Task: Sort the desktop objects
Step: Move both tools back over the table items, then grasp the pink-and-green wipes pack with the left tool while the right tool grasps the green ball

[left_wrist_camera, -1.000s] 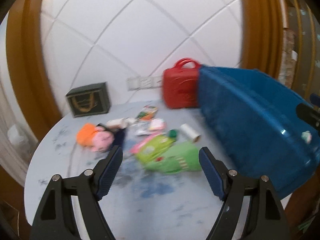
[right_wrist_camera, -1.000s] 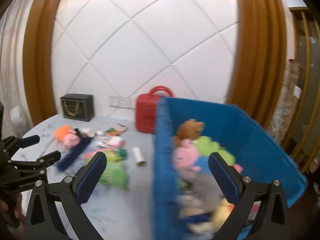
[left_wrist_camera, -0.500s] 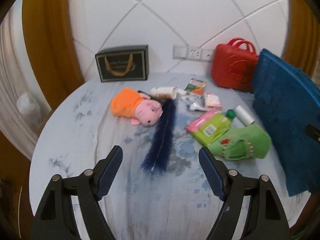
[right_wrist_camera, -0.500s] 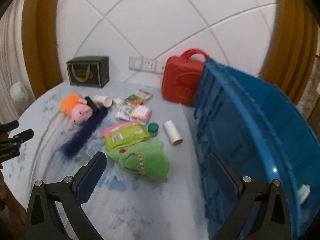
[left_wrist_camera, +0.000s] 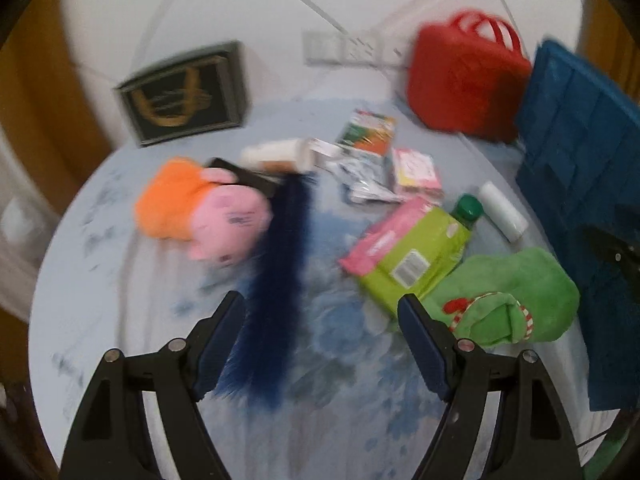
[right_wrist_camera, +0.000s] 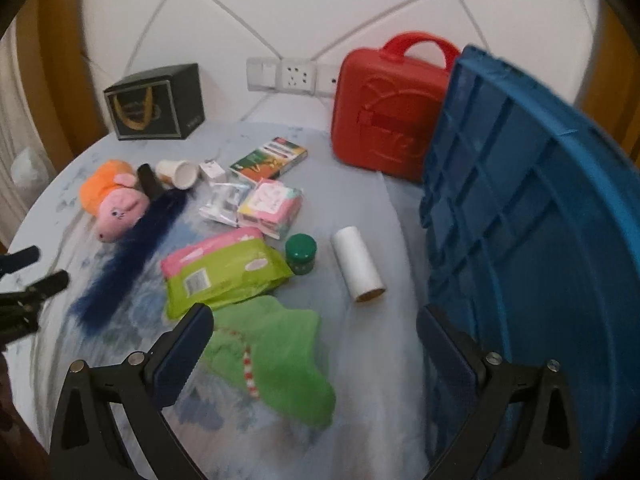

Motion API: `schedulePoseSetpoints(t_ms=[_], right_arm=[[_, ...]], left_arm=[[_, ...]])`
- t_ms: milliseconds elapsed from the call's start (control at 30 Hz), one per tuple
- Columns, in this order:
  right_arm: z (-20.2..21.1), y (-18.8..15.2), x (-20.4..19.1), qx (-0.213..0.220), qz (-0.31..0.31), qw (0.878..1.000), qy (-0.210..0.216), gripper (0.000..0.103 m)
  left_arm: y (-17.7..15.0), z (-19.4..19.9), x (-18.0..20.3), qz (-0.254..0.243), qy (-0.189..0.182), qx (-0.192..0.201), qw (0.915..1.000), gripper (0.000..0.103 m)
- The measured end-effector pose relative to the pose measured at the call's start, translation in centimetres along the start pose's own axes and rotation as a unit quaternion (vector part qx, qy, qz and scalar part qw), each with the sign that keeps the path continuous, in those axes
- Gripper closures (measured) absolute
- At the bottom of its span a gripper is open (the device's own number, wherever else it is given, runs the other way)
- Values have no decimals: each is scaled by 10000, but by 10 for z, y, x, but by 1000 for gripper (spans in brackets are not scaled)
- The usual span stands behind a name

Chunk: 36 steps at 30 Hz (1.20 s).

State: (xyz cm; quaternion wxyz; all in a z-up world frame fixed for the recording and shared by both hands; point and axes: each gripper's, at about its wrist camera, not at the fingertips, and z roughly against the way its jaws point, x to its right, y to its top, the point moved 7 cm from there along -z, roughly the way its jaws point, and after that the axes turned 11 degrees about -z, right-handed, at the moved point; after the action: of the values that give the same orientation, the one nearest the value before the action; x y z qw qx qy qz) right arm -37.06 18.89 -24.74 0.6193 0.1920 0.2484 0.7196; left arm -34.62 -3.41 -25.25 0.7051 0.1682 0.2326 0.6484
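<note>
Toys and small things lie spread over the round table [left_wrist_camera: 120, 320], and both tools have come down closer to them than a moment ago. From the left wrist view, the left tool [left_wrist_camera: 320, 340] is spread wide and holds nothing. The long dark blue furry thing [left_wrist_camera: 280, 280] now runs from far ahead right down to its left finger, and the pink pig toy [left_wrist_camera: 224, 228] sits ahead and to the left. The green plush toy [left_wrist_camera: 516, 292] is just beside its right finger, with the green wipes pack [left_wrist_camera: 420, 256] a little farther ahead. This picture is blurry, so I cannot tell if anything touches. From the right wrist view, the right tool [right_wrist_camera: 316, 344] is also spread wide and empty. The green plush toy [right_wrist_camera: 276, 356] now lies between its fingers, next to the left one, and the white roll [right_wrist_camera: 358, 264] is ahead. The big blue bin [right_wrist_camera: 540, 240] stands close on its right side. Nothing is sorted from this pile yet, but I think each tool is now low enough to pick a first thing.
</note>
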Motion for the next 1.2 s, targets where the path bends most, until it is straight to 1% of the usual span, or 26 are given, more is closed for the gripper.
schedulePoseSetpoints(t_ms=[100,200,333,400,433,467,500,533,567,633,733,867,967,1000,1067,1133,1167,1200], right_arm=[[-27,7,5,-200,-200,9996,-40,0],[-57,14,11,-414,-418,9983,-42,0],[-96,19,18,-658,-676,9955,-61,0],[-115,21,19,-748,-767,9942,-80,0],[-121,21,19,-777,-790,9938,-81,0],[-130,21,17,-831,-801,9933,-66,0],[-137,21,16,-871,-804,9929,-47,0],[-145,21,13,-939,-796,9924,-21,2],[-154,21,10,-998,-765,9921,5,10],[-168,19,3,-1112,-764,9908,116,23],[-185,17,-3,-1170,-758,9902,118,23],[-200,17,-1,-1162,-824,9897,116,24],[-207,19,0,-1126,-810,9903,45,24],[-208,20,1,-1117,-820,9903,50,26],[-212,20,2,-1118,-843,9901,86,36],[-215,20,2,-1131,-827,9901,83,40],[-218,19,2,-1136,-844,9899,90,41],[-218,20,3,-1116,-871,9899,107,41]], left_arm=[[23,-40,26,-424,-304,-156,9985,25],[39,-77,53,-842,-566,-329,9943,25],[49,-127,82,-1245,-840,-625,9867,25],[50,-148,90,-1353,-861,-770,9841,24],[52,-156,93,-1413,-808,-757,9838,16],[55,-161,96,-1440,-835,-720,9834,12],[58,-167,98,-1412,-925,-727,9830,9],[59,-173,100,-1378,-999,-758,9825,2],[61,-177,100,-1358,-1005,-766,9826,0],[63,-182,100,-1330,-1095,-682,9827,0],[60,-182,98,-1275,-1195,-726,9819,0],[59,-184,101,-1345,-1175,-721,9813,0],[62,-190,103,-1242,-1239,-712,9819,0],[64,-192,103,-1174,-1283,-709,9822,0],[64,-193,102,-1099,-1348,-702,9823,0],[64,-191,101,-1086,-1399,-663,9820,8],[64,-189,100,-1084,-1370,-622,9827,10],[64,-186,99,-1078,-1337,-591,9834,15]])
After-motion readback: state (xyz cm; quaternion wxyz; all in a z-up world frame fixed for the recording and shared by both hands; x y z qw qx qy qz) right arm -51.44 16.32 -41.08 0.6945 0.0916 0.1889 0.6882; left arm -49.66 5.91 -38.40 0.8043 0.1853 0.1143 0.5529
